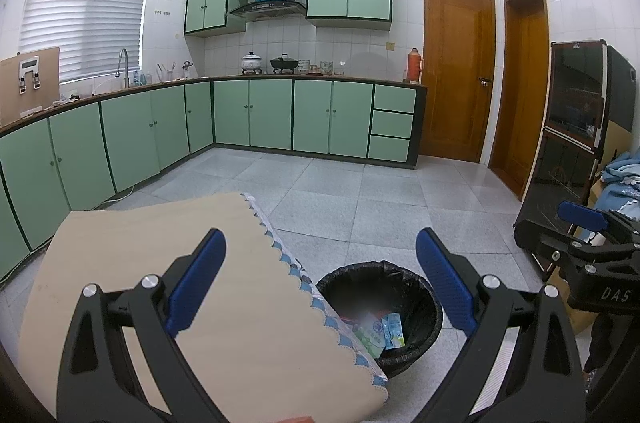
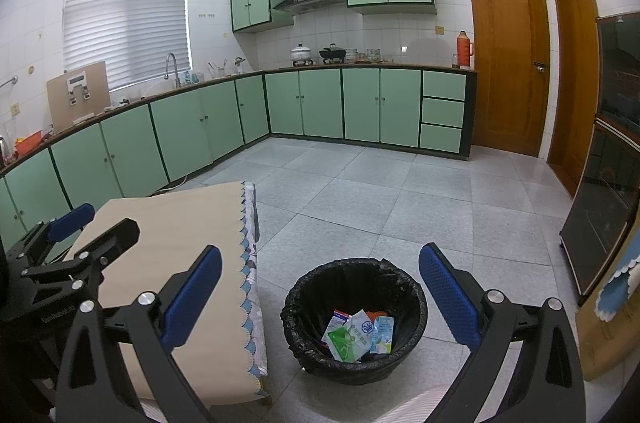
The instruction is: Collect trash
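Observation:
A black-lined trash bin (image 2: 356, 363) stands on the tiled floor beside a low table (image 2: 172, 235) with a beige cloth. Several milk cartons and wrappers (image 2: 358, 335) lie inside it. My right gripper (image 2: 320, 295) is open and empty, above and just in front of the bin. My left gripper (image 1: 320, 283) is open and empty, over the table's (image 1: 120, 255) right edge, with the bin (image 1: 404, 355) below to the right and cartons (image 1: 380, 337) visible inside. The right gripper (image 1: 580, 219) shows at the right of the left wrist view; the left gripper (image 2: 72, 223) shows at the left of the right wrist view.
Green cabinets (image 2: 320, 103) and a counter with pots run along the back and left walls. Wooden doors (image 2: 508, 59) are at the back right. A dark glass cabinet (image 2: 608, 159) stands at the right, with blue cloth (image 1: 620, 175) beside it.

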A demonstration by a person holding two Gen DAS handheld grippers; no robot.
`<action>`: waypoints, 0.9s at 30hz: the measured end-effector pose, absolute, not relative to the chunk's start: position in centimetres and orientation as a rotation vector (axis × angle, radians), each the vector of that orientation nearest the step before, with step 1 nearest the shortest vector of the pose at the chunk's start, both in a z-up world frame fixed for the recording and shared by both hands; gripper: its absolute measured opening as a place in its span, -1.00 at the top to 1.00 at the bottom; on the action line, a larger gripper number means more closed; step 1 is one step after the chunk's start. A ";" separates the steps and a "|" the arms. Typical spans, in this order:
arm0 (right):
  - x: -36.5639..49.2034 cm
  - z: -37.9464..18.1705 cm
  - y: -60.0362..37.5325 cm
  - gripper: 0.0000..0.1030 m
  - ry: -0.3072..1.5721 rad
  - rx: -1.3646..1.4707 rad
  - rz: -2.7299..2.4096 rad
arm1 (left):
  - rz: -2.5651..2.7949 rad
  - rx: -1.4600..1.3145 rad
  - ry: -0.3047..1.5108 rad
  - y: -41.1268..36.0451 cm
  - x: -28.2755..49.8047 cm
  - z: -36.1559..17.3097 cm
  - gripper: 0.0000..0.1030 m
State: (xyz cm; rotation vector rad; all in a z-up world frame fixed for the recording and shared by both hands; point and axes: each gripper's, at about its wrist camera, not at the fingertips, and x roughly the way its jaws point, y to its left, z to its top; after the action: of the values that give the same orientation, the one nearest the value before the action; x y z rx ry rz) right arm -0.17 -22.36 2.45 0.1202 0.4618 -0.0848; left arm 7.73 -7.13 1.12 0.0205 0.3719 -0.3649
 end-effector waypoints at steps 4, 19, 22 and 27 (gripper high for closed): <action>-0.2 2.4 -22.3 -0.88 0.462 0.119 -0.083 | -0.363 0.021 0.372 -7.1 7.7 1.2 -0.81; 0.0 2.3 -22.2 -0.88 0.467 0.119 -0.081 | -0.361 0.020 0.377 -7.2 7.7 1.1 -0.81; 0.1 2.0 -22.2 -0.88 0.468 0.117 -0.078 | -0.361 0.020 0.380 -7.3 7.8 1.1 -0.81; 0.1 1.7 -22.2 -0.88 0.469 0.109 -0.080 | -0.362 0.016 0.386 -7.3 7.9 1.0 -0.81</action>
State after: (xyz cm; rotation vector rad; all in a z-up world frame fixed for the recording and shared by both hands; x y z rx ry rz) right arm 0.05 -22.15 1.72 0.1090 0.4694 -0.0802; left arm 7.94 -7.33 1.02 0.0155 0.3860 -0.3623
